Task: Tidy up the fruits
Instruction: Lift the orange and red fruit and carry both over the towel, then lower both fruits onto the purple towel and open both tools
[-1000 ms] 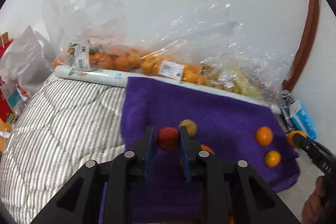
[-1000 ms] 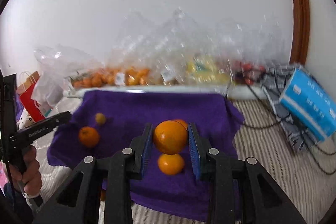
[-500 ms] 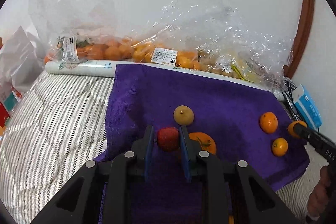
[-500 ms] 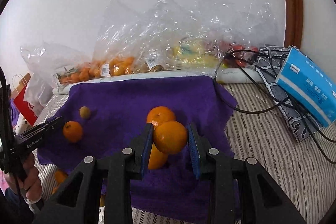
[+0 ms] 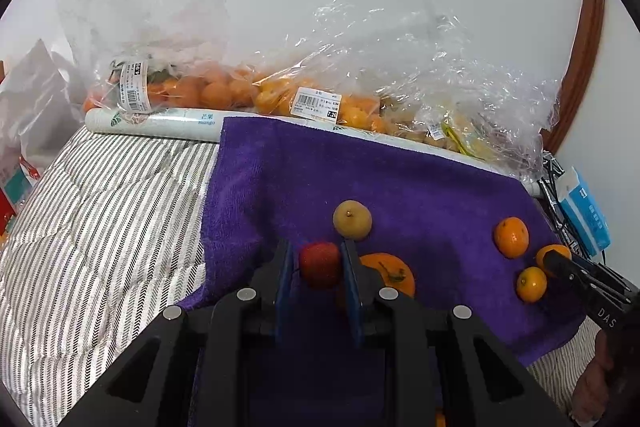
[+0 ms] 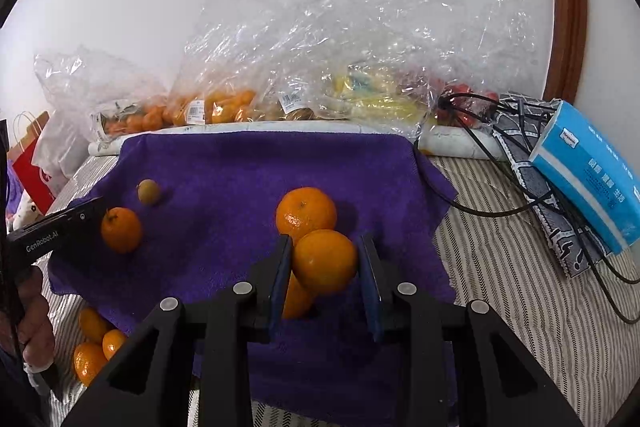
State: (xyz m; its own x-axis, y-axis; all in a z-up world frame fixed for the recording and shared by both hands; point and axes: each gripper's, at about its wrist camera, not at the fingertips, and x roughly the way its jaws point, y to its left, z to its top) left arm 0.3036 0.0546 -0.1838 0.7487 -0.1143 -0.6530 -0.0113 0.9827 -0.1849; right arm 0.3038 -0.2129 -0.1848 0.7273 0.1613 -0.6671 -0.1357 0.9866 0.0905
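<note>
Purple towel (image 6: 240, 167) was the landmark, spread over the striped quilt (image 5: 100, 227), and the fruit was scattered across it. Left gripper (image 5: 320, 267) was clamped on one small red fruit (image 5: 320, 264), round and matte, held just above the towel's near edge. Right gripper (image 6: 325, 263) was clamped on one orange (image 6: 325, 261), smooth and glossy, its blue pads pressed to both sides, over the towel's near middle. On the towel itself I counted four more oranges: one large one (image 6: 306, 213) just behind the held orange, another partly hidden under it, one (image 6: 121, 229) near the left edge, and, beside that, one small yellow-brown fruit (image 6: 149, 191) with a dark stem spot. Three oranges (image 6: 96, 343) lay off the towel by its near left corner. Clear plastic bags (image 6: 320, 79) of fruit lined the wall behind the towel; how many I couldn't count.
</note>
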